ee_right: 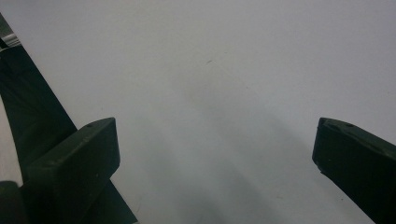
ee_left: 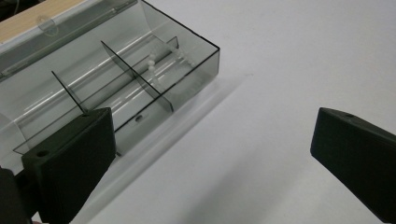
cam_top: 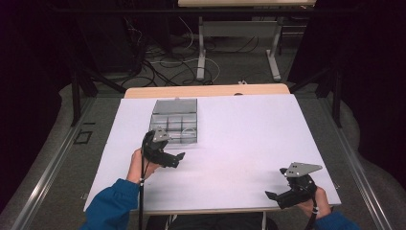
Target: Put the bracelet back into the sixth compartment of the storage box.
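- Worktop [cam_top: 239, 124]: white sheet surface on a wooden board, wooden edge showing at the far side.
- Left claw [cam_top: 178, 157]: held in the person's left hand [cam_top: 137, 165], blue sleeve [cam_top: 112, 206] behind it. Jaws spread wide, nothing between them; bare white surface shows in the gap in the left gripper view [ee_left: 212, 158].
- Storage box [cam_top: 174, 122]: clear grey plastic, open, lid laid back on the far side. It sits on the worktop just beyond the left claw and slightly to its left in the left gripper view [ee_left: 116, 79]. The left-hand jaw in that view overlaps the near edge of the box; whether it touches cannot be told.
- Dividers [ee_left: 135, 74]: thin dark partitions split the box into compartments.
- Small white pieces [ee_left: 154, 63]: a few pale beads or pins lie in the far compartment, well ahead of the left claw; too small to identify.
- Right claw [cam_top: 273, 188]: held in the person's right hand [cam_top: 313, 201] near the front right corner of the worktop, well apart from the box. Jaws spread wide, nothing between them; plain white surface lies ahead in the right gripper view [ee_right: 215, 154].
- Grey plate [cam_top: 301, 168]: three-cornered, mounted on top of the right claw.
- Floor beyond the worktop: cables [cam_top: 158, 67] and table legs [cam_top: 201, 52], in dim light.
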A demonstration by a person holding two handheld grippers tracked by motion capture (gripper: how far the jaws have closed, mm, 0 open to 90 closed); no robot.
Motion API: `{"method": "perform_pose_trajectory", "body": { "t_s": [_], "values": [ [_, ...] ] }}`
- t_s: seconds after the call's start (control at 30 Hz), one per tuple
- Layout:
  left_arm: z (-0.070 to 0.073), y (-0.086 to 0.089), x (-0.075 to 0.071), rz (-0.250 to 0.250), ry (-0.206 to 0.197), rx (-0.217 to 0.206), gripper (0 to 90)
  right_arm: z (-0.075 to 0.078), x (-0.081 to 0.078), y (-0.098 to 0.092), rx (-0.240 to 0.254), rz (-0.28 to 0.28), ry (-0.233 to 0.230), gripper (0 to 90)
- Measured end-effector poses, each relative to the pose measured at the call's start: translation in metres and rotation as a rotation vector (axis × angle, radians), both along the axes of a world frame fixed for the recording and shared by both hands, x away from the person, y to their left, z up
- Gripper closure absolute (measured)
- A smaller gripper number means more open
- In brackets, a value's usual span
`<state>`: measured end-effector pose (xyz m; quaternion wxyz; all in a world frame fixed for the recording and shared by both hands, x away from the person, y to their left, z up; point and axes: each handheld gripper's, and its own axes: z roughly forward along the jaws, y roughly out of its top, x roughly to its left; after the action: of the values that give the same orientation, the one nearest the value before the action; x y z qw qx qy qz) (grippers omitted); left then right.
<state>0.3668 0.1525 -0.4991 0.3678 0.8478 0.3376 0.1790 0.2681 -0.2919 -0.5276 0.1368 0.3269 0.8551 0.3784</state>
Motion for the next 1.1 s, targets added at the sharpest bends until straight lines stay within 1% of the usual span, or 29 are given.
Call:
{"method": "perform_pose_trajectory", "body": {
  "t_s": [0.03,0.07,0.1,0.13,0.17,0.2,0.23,0.27,0.3,0.33,0.37,0.43,0.53,0.57,0.6,0.63,0.67,0.8,1.0,1.1],
  "values": [
    [0.000,0.001,-0.003,-0.008,0.002,0.002,0.0,-0.001,0.000,0.000,0.007,-0.006,-0.011,0.2],
    [-0.001,0.002,-0.006,-0.012,0.005,-0.003,0.0,0.000,0.000,0.000,0.008,0.000,-0.004,0.2],
    [-0.001,0.003,-0.009,-0.019,0.001,0.003,0.0,-0.001,0.000,0.000,0.008,-0.006,-0.010,0.2],
    [-0.002,0.004,-0.011,-0.018,-0.002,-0.003,0.0,-0.001,0.000,0.000,0.010,-0.006,-0.009,0.2],
    [-0.002,0.005,-0.014,-0.020,0.003,-0.002,0.0,0.000,0.000,0.000,0.000,0.000,0.000,0.2],
    [-0.003,0.006,-0.017,-0.023,0.003,0.000,0.0,0.000,0.000,0.000,-0.003,-0.001,-0.003,0.2],
    [-0.003,0.007,-0.019,-0.024,-0.001,-0.001,0.0,-0.001,0.000,0.000,0.008,-0.003,-0.010,0.3],
    [-0.003,0.008,-0.022,-0.024,0.005,-0.005,0.0,-0.001,0.000,0.000,0.007,-0.006,-0.011,0.2],
    [-0.004,0.010,-0.024,-0.026,0.000,-0.005,0.0,0.000,0.000,0.000,-0.002,0.002,0.003,0.3],
    [-0.004,0.011,-0.026,-0.027,0.000,-0.008,0.0,0.000,0.000,0.000,-0.003,0.002,0.004,0.3],
    [-0.004,0.012,-0.028,-0.029,0.000,-0.002,0.0,0.000,0.000,0.000,0.000,-0.001,-0.001,0.2],
    [-0.005,0.014,-0.033,-0.037,-0.001,-0.008,0.0,0.000,0.000,0.000,-0.008,0.003,0.000,0.3],
    [-0.008,0.019,-0.039,-0.041,0.001,-0.010,0.0,0.000,0.000,0.000,-0.003,0.000,-0.002,0.3],
    [-0.009,0.020,-0.041,-0.041,0.000,-0.013,0.0,-0.001,0.000,0.000,0.008,-0.003,-0.010,0.2],
    [-0.009,0.021,-0.044,-0.043,0.008,-0.010,0.0,0.000,0.000,0.000,-0.002,-0.001,-0.003,0.3],
    [-0.010,0.022,-0.046,-0.041,0.002,-0.013,0.0,0.000,0.000,0.000,0.002,0.000,0.001,0.3],
    [-0.011,0.024,-0.048,-0.043,0.005,-0.010,0.0,0.000,0.000,0.000,-0.004,0.003,0.004,0.3],
    [-0.014,0.031,-0.057,-0.036,0.002,-0.019,0.0,0.000,0.000,0.000,0.002,-0.001,0.005,0.2],
    [-0.017,0.041,-0.068,-0.026,-0.009,-0.037,0.0,0.000,-0.001,0.000,0.002,-0.006,0.009,0.3],
    [-0.019,0.045,-0.073,-0.017,-0.010,-0.053,0.0,0.000,0.000,0.000,0.000,0.001,0.003,0.3]
  ]
}}
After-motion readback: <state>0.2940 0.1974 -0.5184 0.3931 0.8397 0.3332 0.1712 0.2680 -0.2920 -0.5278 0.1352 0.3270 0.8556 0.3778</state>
